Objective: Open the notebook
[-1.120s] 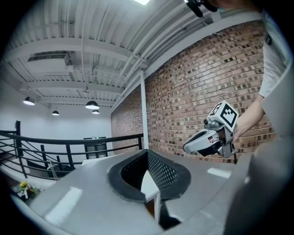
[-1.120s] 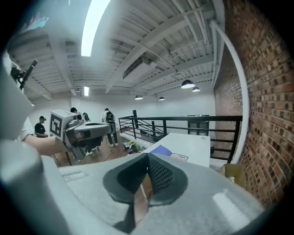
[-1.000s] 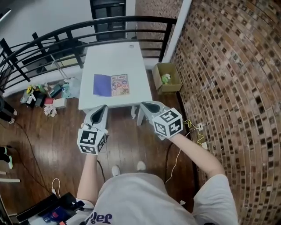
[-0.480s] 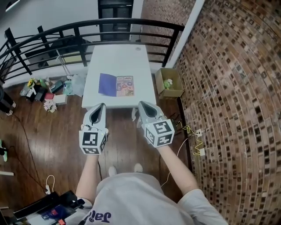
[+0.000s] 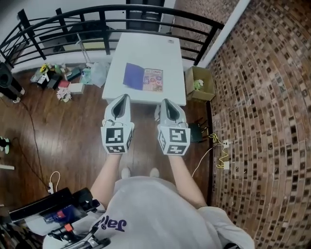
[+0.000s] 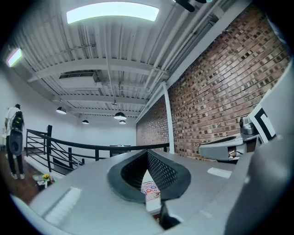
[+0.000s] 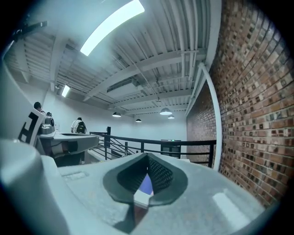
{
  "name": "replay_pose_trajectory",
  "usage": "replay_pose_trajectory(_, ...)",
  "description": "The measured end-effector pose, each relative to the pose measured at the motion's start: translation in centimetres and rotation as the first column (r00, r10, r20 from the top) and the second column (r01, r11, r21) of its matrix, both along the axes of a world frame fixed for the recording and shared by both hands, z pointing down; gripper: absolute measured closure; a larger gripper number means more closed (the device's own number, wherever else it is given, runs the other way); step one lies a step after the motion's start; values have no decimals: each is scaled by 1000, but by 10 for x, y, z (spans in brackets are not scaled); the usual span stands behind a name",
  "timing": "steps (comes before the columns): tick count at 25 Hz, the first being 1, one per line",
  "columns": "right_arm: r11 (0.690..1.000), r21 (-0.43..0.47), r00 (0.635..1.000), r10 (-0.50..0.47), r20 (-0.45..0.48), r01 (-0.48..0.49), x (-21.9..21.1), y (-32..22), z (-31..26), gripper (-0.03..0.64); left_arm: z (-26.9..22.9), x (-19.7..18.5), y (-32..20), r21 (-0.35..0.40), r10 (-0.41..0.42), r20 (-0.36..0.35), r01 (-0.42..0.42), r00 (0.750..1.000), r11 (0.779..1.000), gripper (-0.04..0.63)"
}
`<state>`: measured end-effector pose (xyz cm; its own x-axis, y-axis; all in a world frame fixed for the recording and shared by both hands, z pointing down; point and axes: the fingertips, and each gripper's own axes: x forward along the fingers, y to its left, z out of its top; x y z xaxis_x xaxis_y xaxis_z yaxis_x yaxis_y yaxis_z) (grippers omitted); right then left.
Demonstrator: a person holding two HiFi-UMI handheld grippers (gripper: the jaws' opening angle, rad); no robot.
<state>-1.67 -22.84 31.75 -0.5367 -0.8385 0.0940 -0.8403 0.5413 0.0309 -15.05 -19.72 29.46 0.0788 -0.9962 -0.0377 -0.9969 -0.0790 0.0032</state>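
Note:
On the white table lies the notebook, its left half plain purple, its right half covered in colourful pictures. Both grippers are held level over the wooden floor, just short of the table's near edge, and neither touches the book. My left gripper is shut and empty; the colourful part of the notebook shows through the gap behind its tips. My right gripper is shut and empty too, with the purple part of the notebook showing through its gap.
A black railing curves round the table's far side. A cardboard box with a green thing in it stands at the table's right, by the brick wall. Clutter lies on the floor at left, cables at right.
Both grippers have drawn closer together and now point straight at the table side by side; the right one has swung from slanting to straight. Both stayed shut.

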Motion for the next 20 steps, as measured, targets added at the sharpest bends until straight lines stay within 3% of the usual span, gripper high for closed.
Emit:
replay_pose_trajectory(6,1000,-15,1000,-9,14,9,-20,13,3,626,-1,-3,5,7,-10,-6,10,1000,1000,580)
replay_pose_trajectory(20,998,-42,998,37,48,-35,-1,-11,7,626,-2,-4,-11,39,-16,10,15,1000,999,580)
